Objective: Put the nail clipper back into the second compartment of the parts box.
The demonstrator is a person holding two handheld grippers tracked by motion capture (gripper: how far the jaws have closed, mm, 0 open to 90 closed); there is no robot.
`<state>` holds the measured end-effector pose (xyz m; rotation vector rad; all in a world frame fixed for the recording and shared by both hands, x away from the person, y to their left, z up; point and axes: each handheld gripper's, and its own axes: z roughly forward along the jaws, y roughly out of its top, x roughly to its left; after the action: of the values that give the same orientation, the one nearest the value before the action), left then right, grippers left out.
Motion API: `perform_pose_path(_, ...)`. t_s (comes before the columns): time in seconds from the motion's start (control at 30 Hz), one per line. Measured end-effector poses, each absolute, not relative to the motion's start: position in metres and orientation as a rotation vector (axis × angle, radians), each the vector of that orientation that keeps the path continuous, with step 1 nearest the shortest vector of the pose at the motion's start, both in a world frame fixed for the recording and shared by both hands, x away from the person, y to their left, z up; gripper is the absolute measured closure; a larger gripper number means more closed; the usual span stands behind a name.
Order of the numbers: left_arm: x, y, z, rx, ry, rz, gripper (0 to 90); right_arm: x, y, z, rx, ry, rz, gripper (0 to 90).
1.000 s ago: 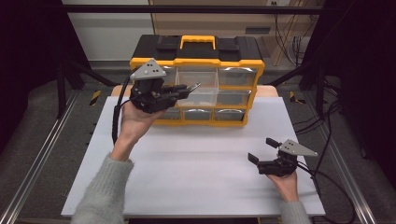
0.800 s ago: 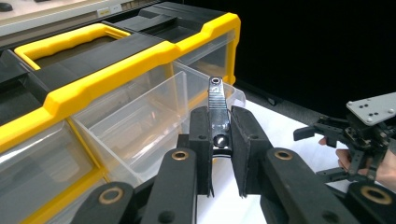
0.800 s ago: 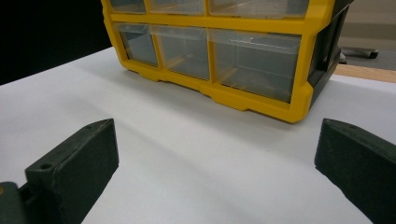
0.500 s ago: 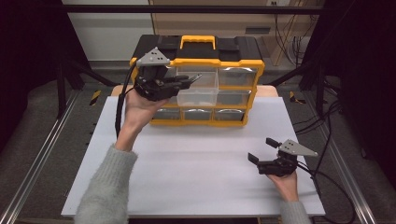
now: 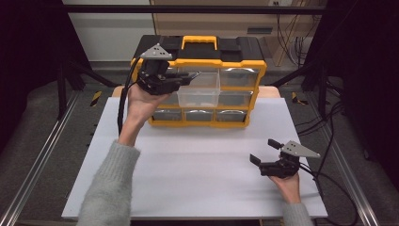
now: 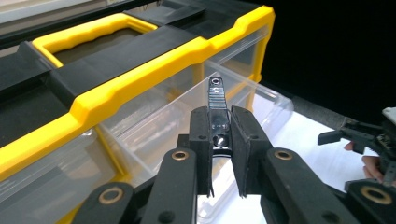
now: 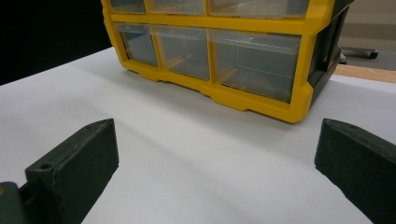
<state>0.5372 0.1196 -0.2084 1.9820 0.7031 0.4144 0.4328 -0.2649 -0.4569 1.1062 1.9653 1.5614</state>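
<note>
Writing: no brand, label or lettering can be read on the yellow and black organiser (image 5: pixel 207 84) or on either gripper.
Held thing: a small metal tool (image 6: pixel 217 109), dark and silvery, with a ribbed shaft and a small round hole at its far tip.
Left gripper: the left gripper (image 6: pixel 219 140) is clenched on the small metal tool, its two black pads pressing the lower part from both sides while the shaft sticks out beyond them.
Where the tool is: up in the air at the organiser's top row, its tip over the open clear drawer (image 5: pixel 200 92), which is pulled out of the front; in the high view the tip (image 5: pixel 195 74) lies over the drawer's near left corner.
Right gripper: the right gripper (image 5: pixel 263 153) rests low on the desk (image 5: pixel 197 165) at the near right, jaws released and wide apart with only bare white surface between them.
Organiser: stands at the far edge of the desk, with a yellow handle (image 5: pixel 205 43) set in the black top and rows of clear drawers in a yellow frame; the bottom row (image 7: pixel 210 51) is shut.
In the way: the pulled-out drawer juts forward under the tool; its clear walls leave the shut drawers behind and below dimly visible.
Around: a black cable (image 5: pixel 123 101) hangs from the left gripper along the forearm in a grey sleeve (image 5: pixel 110 188); metal rails run along both sides of the desk, with more cables on the floor at the right.
</note>
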Motion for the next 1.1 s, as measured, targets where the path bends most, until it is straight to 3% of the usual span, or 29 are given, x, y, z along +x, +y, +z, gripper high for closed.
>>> perform_pose_path(1.1,0.558,0.112,-0.228,2.073,0.728,0.431,79.0,0.433,-0.265,-0.457,1.106,1.967,1.563,0.3)
